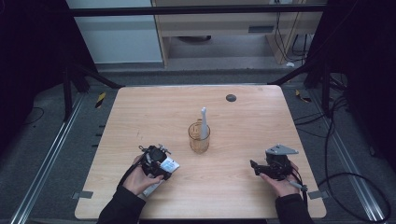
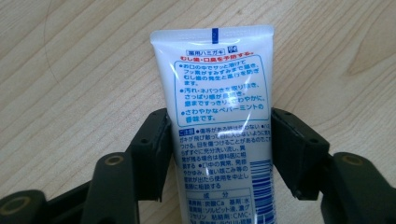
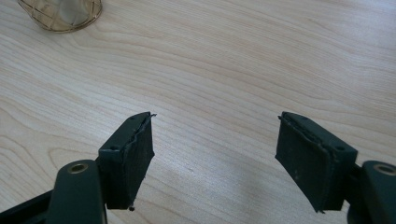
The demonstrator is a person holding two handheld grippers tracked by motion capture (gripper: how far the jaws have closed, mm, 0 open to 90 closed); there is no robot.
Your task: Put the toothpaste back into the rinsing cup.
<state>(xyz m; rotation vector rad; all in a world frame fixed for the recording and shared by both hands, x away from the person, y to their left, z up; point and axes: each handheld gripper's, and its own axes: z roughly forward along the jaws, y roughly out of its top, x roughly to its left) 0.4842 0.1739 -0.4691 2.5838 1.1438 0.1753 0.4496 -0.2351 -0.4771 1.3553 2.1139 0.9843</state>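
Item: toothpaste tube [image 2: 219,121], flat on the near-left table [image 1: 261,116], between my left gripper [image 2: 219,154] pads, which touch both its sides. My right gripper [image 3: 215,158] idles near right, released and empty. Amber cup [image 1: 199,138] with toothbrush [image 1: 204,122] stands mid-table. Hazard: the soft, glossy tube could buckle or slide free under a hard squeeze.

High view looks down on the table [image 1: 243,140]; both gripper views skim it closely.
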